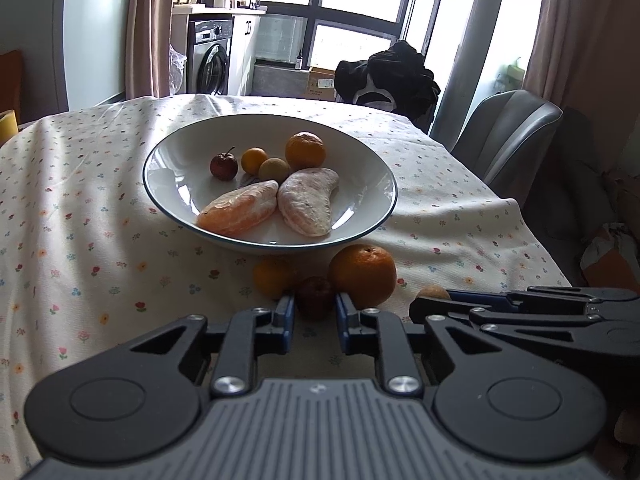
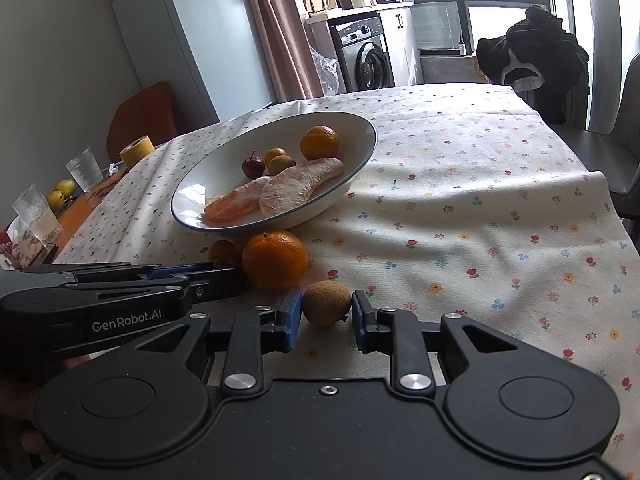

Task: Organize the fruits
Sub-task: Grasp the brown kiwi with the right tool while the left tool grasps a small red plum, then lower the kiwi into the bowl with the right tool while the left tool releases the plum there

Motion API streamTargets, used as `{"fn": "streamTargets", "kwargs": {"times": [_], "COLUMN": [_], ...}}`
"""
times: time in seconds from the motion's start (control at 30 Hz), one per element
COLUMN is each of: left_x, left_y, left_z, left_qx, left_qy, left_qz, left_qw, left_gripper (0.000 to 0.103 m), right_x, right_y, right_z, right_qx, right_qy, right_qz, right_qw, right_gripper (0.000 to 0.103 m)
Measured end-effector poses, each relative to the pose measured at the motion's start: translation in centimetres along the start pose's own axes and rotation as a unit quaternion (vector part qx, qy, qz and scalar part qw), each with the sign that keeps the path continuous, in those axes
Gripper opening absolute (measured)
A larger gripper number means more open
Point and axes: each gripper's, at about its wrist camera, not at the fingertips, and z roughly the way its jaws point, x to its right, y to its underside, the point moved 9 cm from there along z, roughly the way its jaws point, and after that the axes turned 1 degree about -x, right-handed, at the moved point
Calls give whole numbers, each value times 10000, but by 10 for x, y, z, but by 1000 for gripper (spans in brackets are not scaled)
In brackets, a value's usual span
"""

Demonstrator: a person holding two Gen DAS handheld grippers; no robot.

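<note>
Here, the left gripper (image 1: 315,316), jaws parted, brackets a small dark-red round fruit (image 1: 315,295). The right gripper (image 2: 326,320), likewise parted, brackets a small tan-brown round fruit (image 2: 326,303); neither visibly clamps.

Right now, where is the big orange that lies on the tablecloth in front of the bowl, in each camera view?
Left wrist view: the big orange lies low and right of centre, below the bowl's near rim.
Right wrist view: it lies left of centre, below the bowl.
Shared landmark: the washing machine behind the table.
</note>
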Motion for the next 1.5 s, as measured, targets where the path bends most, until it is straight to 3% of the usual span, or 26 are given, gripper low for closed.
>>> {"fn": "streamTargets", "kwargs": {"times": [0.77,1.5], "left_x": [-21,-45], "left_y": [-15,-52], "left_z": [-52,-55], "left_qx": [417,682], "left_qy": [-225,-418], "left_qz": [-150,-314], "left_qw": [9988,9963], "left_gripper": [20,20], "right_x": [-30,-35], "right_y": [-26,-66], "right_z": [-24,-16], "right_qx": [393,661], "right_qy": [-92,-33], "right_qz": [-294,-413], "right_qw": [9988,9970], "right_gripper": [25,25]}}
